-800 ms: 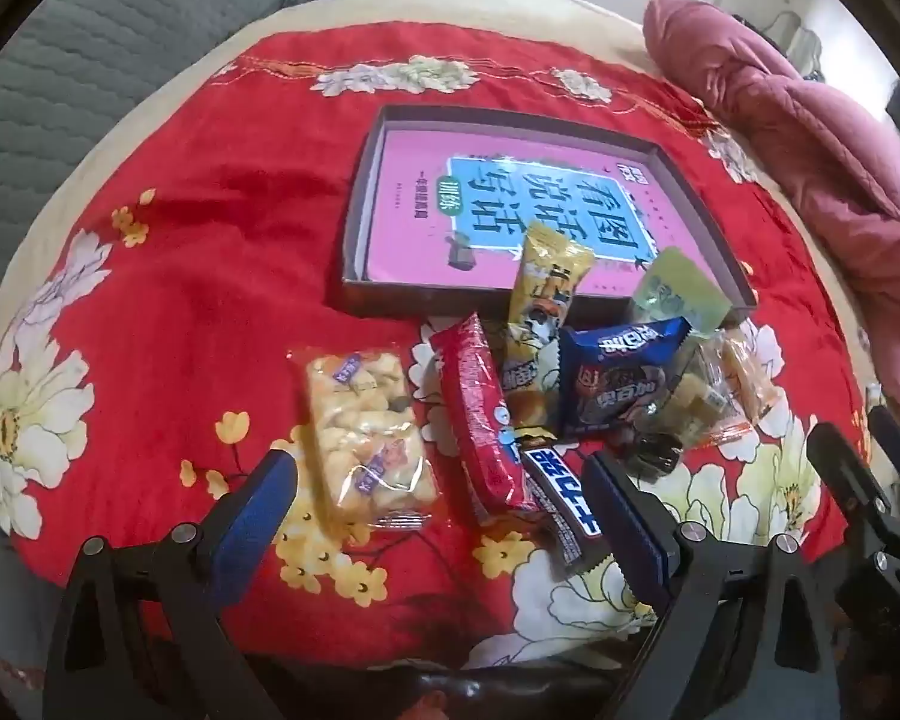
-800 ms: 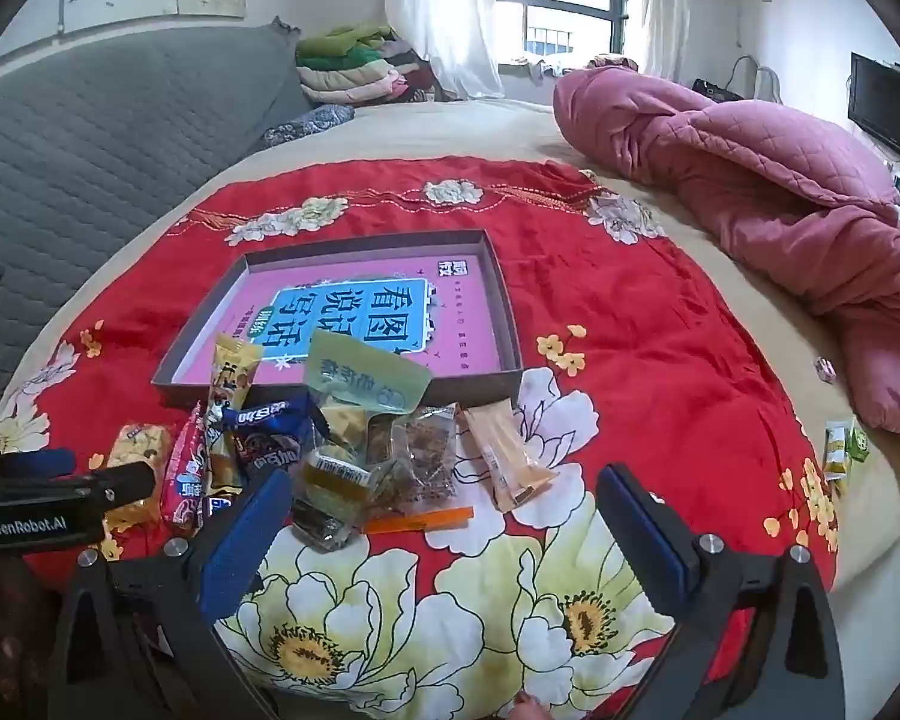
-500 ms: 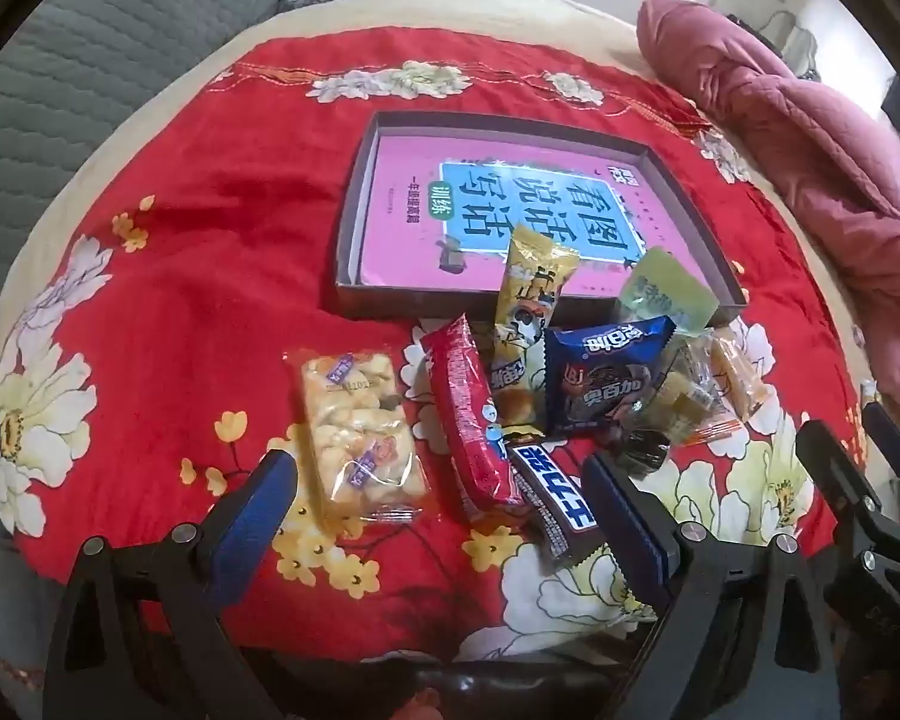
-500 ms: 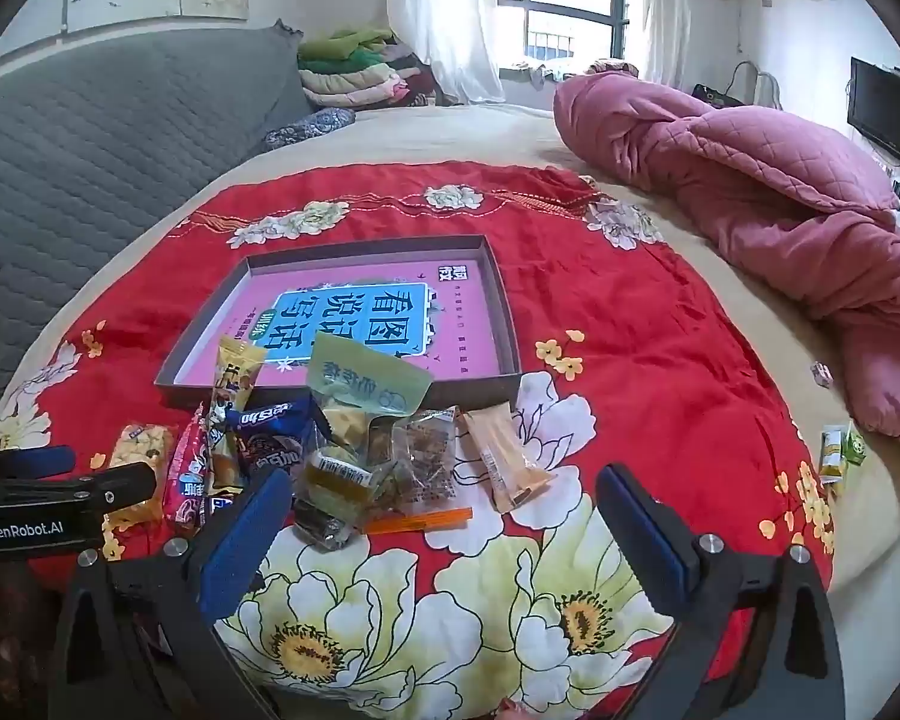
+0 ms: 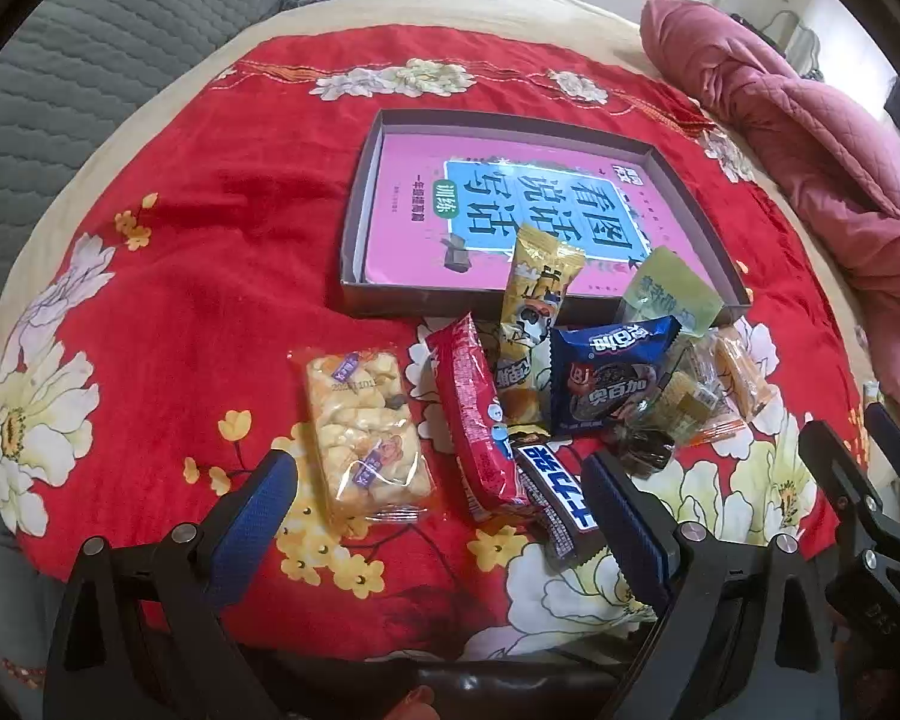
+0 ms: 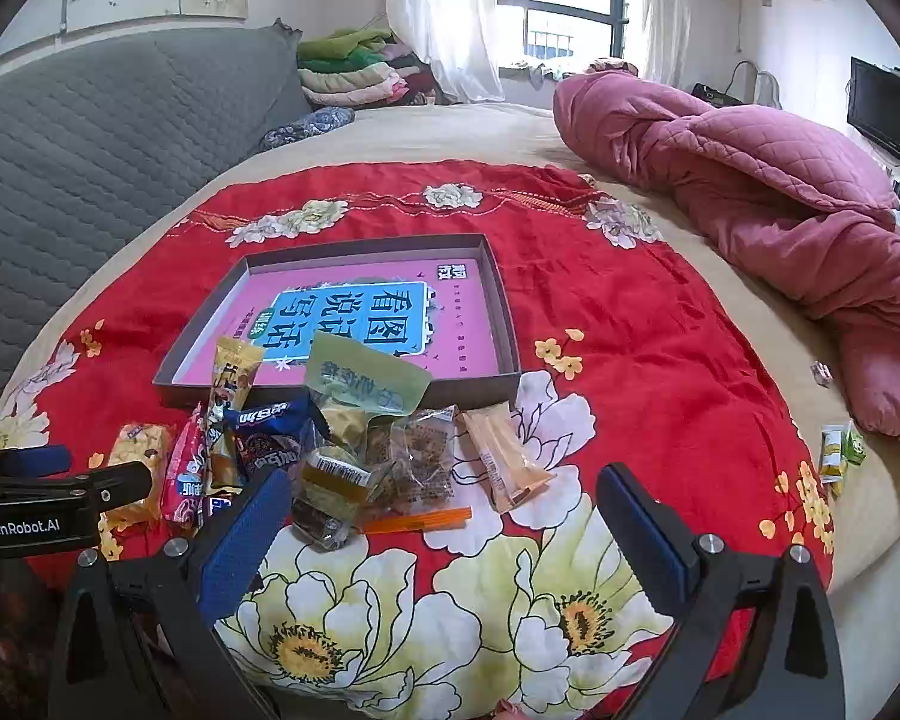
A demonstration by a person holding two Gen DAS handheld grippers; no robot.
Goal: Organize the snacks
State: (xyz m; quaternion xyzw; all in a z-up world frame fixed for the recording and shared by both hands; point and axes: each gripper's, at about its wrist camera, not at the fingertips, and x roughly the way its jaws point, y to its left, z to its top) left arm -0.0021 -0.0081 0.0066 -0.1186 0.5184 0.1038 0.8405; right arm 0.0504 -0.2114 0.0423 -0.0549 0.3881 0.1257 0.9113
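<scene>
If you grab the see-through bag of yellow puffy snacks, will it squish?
Probably a little. The clear plastic bag of yellow puffy snacks looks soft and crinkly, so it may bend and slip. Its lumpy pieces look airy, so it is likely light and might crumble if pinched hard.

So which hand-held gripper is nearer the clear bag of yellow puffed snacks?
Left. The left hand-held gripper hangs open just short of the clear bag of yellow puffed snacks; the right hand-held gripper, also open, sits past the pile's other end.

Left tool (image 5: 444, 516), right tool (image 6: 444, 531) wide apart
</scene>
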